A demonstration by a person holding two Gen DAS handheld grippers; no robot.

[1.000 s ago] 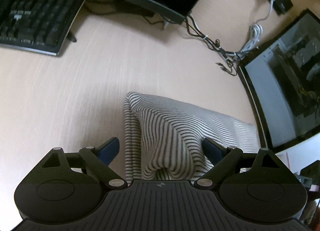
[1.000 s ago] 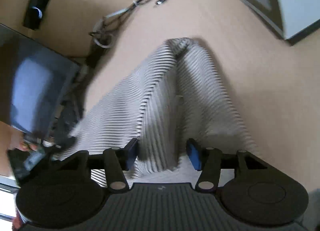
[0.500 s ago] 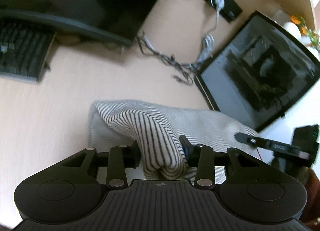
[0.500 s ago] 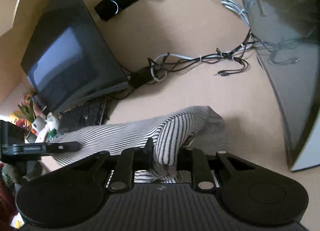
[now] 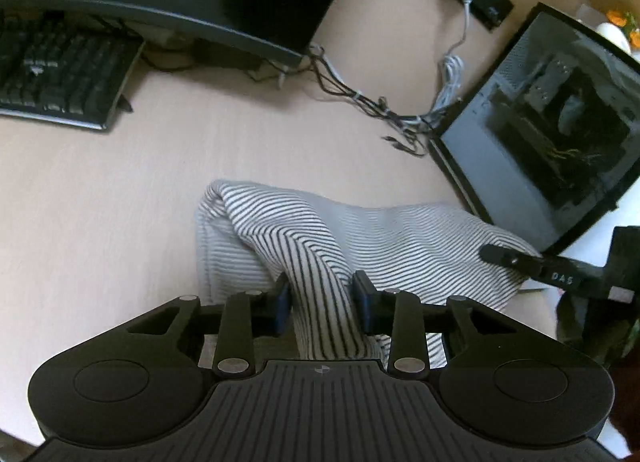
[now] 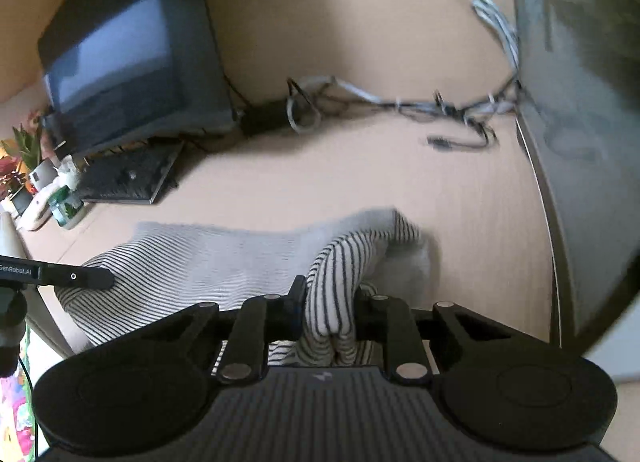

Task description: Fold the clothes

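The striped garment (image 5: 400,238), white with thin dark stripes, lies bunched on the light wood counter (image 5: 120,202) between the two grippers. Left gripper (image 5: 322,298): fingers (image 5: 282,298) have just been closing and now pinch a raised fold of the cloth. Right gripper (image 6: 328,302): fingers (image 6: 298,298) clamped narrowly on another raised fold. A glass-sided computer case (image 5: 552,130) stands just beside the garment; its interior shows hardware, indistinct.

Both tools (image 5: 322,302) (image 6: 329,308) clamped, angled downward
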